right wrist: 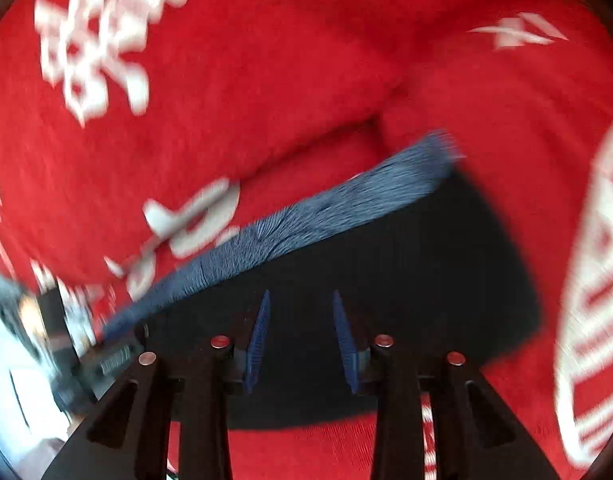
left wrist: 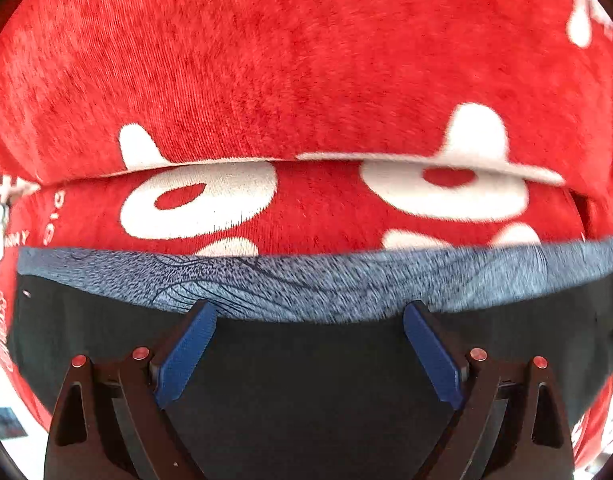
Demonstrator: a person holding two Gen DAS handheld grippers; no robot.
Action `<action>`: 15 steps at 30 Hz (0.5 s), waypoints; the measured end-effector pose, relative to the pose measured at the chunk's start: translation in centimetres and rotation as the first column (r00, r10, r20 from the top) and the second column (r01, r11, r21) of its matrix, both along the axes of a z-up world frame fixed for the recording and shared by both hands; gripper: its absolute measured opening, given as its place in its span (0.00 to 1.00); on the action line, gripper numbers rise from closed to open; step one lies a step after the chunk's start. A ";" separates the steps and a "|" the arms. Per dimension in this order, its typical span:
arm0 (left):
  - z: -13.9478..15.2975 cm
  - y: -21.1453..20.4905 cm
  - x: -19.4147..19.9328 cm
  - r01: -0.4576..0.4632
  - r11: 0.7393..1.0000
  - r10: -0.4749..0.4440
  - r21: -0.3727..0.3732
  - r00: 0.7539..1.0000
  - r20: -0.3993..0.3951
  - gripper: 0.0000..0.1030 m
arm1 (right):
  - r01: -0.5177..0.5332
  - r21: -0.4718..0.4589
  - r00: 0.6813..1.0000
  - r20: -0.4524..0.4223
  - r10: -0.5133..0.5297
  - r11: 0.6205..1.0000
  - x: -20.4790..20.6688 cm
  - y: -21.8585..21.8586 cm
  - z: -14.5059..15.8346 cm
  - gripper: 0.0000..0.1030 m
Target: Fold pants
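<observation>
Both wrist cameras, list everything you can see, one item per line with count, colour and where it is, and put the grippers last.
pants: one, black, lying on the blanket under both grippers.
waistband: one, blue-grey knit strip along the pants' far edge; runs diagonally in the right wrist view.
blanket: one, red plush with white shapes and lettering, fills the background of both views, with a fold across the middle.
clutter: blurred dark and pale items at the lower left edge of the right view; cannot tell what.
left gripper: one, black with blue pads, open wide, above the waistband.
right gripper: one, black with blue pads, narrowly open, nothing between them.
</observation>
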State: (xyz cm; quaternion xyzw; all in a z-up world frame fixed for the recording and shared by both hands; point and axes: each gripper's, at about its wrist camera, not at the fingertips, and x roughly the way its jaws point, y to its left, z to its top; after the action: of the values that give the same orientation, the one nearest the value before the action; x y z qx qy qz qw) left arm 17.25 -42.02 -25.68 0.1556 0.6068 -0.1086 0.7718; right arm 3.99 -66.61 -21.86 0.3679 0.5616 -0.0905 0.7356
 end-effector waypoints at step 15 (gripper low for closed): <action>1.8 9.5 -4.9 -0.002 0.991 0.013 0.137 0.997 -0.075 0.94 | -0.054 0.049 0.998 0.022 0.053 0.997 -1.3 4.3 2.4 0.44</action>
State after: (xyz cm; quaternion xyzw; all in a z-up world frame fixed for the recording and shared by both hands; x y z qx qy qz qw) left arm 12.30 -32.50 -23.92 0.2016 0.6422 -0.0698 0.7363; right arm 2.71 -62.33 -19.50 0.3719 0.5658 -0.0529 0.7340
